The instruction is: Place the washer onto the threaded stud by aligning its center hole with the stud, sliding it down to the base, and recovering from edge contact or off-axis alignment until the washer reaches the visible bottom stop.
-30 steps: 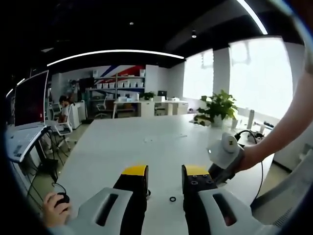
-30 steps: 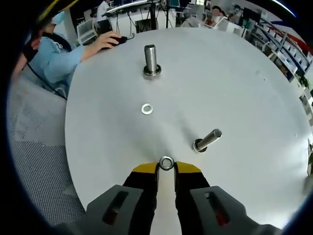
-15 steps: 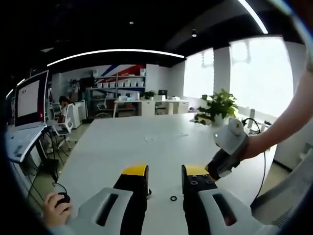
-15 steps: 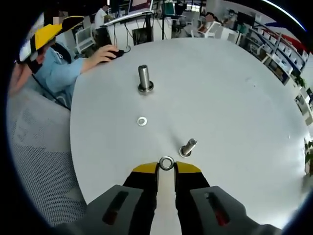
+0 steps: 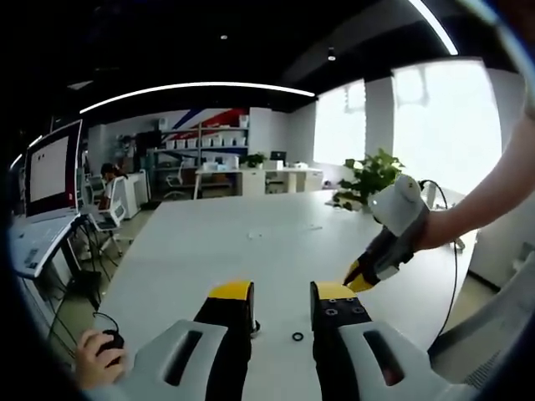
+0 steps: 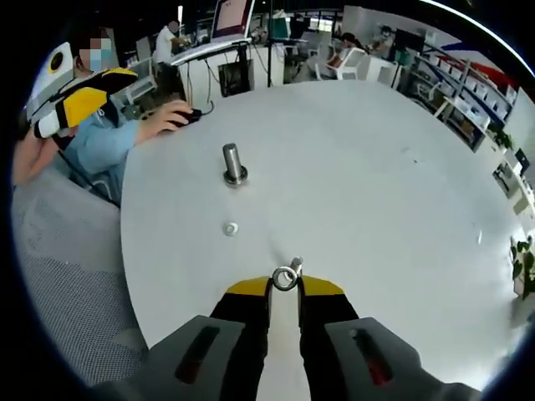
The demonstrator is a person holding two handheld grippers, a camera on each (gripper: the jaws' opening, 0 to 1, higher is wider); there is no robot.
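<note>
My right gripper (image 6: 285, 286) is shut on a small steel washer (image 6: 285, 278), held upright at its fingertips. A thin threaded stud (image 6: 296, 265) stands on the white table (image 6: 376, 167) just behind the washer, its top touching or very near the washer's rim. A thicker stud (image 6: 232, 164) stands farther off, to the left. My left gripper (image 5: 282, 292) is open with nothing between its jaws, low over the table. The right gripper (image 5: 391, 238) comes into the left gripper view from the right, held above the table.
One loose washer (image 6: 230, 227) lies between the two studs, and another (image 5: 297, 337) lies on the table between my left jaws. A person in light blue sits at the table edge, a hand (image 6: 171, 114) on a mouse. A potted plant (image 5: 372, 182) stands at the far side.
My right gripper has lifted and shifted with the washer, so the thin stud now sits right behind the washer instead of off to the right. The left gripper has held still.
</note>
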